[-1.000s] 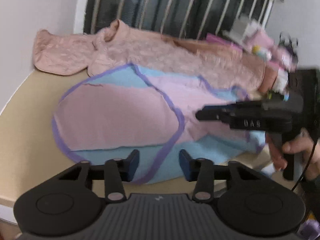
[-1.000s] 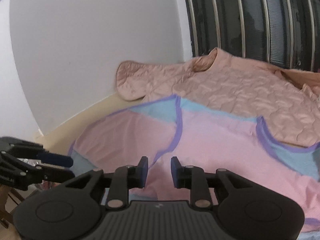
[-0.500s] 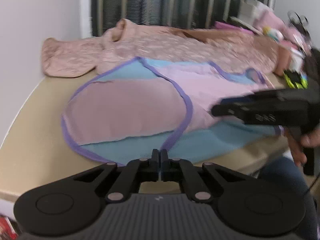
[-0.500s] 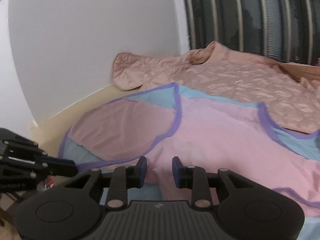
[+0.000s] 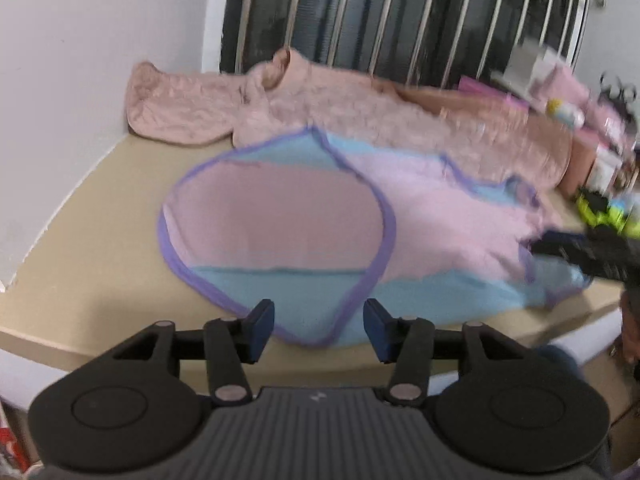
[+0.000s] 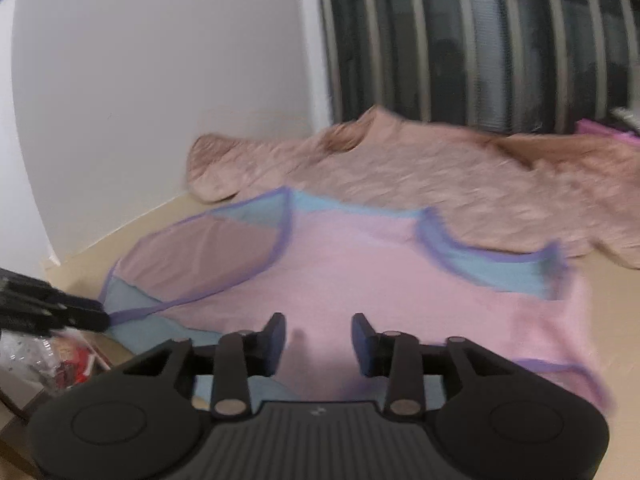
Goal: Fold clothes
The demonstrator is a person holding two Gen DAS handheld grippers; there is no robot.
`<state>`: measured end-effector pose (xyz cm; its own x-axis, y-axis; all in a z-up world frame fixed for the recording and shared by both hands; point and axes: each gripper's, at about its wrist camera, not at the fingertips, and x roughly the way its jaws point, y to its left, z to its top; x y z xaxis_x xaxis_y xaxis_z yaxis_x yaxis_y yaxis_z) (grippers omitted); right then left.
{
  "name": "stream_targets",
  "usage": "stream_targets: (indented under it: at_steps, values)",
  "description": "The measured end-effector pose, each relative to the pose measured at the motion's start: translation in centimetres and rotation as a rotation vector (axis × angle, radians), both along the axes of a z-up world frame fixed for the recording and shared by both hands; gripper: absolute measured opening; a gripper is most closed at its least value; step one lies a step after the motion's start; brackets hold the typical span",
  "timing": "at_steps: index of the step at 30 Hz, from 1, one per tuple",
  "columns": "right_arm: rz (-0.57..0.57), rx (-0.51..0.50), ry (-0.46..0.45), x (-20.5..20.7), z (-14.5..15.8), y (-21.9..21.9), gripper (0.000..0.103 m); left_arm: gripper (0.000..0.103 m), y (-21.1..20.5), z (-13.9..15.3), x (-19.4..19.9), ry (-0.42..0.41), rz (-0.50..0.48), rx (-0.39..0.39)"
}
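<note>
We count two garments: one pink-blue top (image 5: 304,220) just ahead of tongs, one peach quilted jacket (image 5: 360,120) beyond. Two grippers: left gripper (image 5: 319,326), right gripper (image 6: 319,338).

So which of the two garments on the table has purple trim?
The pink and blue garment lying nearest both tongs; purple edging runs round its panels. The quilted peach garment behind it, by the window bars, has none.

A home, likely a bedroom corner — a barred window (image 5: 400,20), white walls (image 5: 100,40), garments on a beige table (image 5: 80,240), blurred pink clutter (image 5: 560,92) beside them.
</note>
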<state>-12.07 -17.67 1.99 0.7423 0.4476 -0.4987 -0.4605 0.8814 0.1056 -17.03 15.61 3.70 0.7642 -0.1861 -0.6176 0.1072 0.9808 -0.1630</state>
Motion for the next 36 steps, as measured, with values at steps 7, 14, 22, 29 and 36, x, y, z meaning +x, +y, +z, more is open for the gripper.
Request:
stream_targets:
  at_steps: [7,14,22,29,36]
  values:
    - [0.045,0.032,-0.016,-4.5,-1.4,-3.5,0.046,0.050,-0.6,-0.5,1.8,0.030,-0.024,0.036]
    - [0.172,0.013,-0.068,-5.1,-2.1,-1.0,0.037,0.050,-1.0,-1.1,1.9,0.044,-0.038,0.090]
    - [0.102,0.047,-0.010,-3.3,-1.7,-2.1,0.001,0.050,-1.5,-1.3,2.2,0.057,-0.047,0.120]
    - [-0.026,0.044,-0.010,-4.0,-1.1,-5.1,0.026,0.050,-2.0,-1.2,2.8,0.067,-0.051,0.122]
    - [-0.245,-0.056,-0.025,-3.4,-1.2,-8.6,0.012,0.051,-2.5,-1.1,3.3,0.078,-0.054,0.124]
